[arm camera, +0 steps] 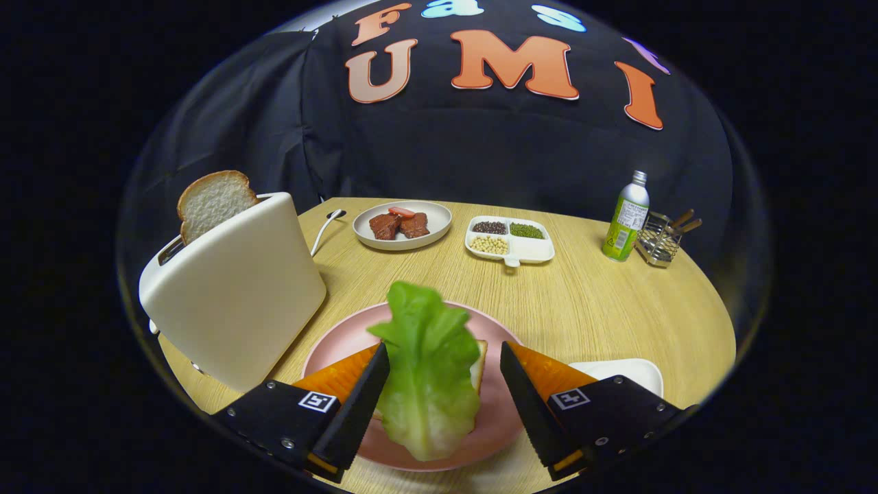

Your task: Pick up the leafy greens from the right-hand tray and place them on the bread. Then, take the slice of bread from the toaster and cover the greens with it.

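A green lettuce leaf (429, 370) lies over a slice of bread (481, 363) on the pink plate (336, 343), between my two fingers. My gripper (444, 348) is open: the left fingertip just meets the leaf's edge, while the right fingertip stands clear of it. Most of the bread under the leaf is hidden. To the left, a white toaster (233, 309) holds a second bread slice (212, 199) sticking up from its slot. A white tray (621, 370) peeks out behind my right finger.
Further back on the wooden table (603, 302) sit a grey plate with red meat pieces (401, 223), a white divided dish of beans (509, 240), a green bottle (625, 219) and a wire holder (660, 237). The toaster's cord (326, 230) trails beside the meat plate.
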A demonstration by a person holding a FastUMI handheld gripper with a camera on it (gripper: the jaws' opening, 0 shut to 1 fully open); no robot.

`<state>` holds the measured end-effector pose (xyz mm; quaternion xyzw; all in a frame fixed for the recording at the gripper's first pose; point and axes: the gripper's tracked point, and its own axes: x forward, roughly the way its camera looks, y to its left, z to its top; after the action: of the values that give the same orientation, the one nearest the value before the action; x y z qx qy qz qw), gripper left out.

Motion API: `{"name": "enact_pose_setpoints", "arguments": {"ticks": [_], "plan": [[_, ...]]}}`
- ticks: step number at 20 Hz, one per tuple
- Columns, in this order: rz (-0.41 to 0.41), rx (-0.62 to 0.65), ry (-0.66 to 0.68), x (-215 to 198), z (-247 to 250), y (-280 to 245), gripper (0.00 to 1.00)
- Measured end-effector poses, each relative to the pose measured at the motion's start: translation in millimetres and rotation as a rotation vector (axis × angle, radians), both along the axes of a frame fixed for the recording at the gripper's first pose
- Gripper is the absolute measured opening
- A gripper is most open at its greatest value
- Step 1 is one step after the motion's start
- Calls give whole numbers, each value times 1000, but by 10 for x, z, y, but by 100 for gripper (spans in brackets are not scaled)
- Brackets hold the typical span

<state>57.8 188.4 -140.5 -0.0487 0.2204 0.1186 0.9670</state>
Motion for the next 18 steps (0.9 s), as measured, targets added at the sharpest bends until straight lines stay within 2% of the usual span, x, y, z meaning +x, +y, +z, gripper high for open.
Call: {"name": "enact_pose_setpoints", "arguments": {"ticks": [9,13,18], "plan": [[-25,7,-161,-51,887,258,97],[-25,26,-249,-114,1353,576,97],[14,40,-276,-215,1587,1095,97]]}}
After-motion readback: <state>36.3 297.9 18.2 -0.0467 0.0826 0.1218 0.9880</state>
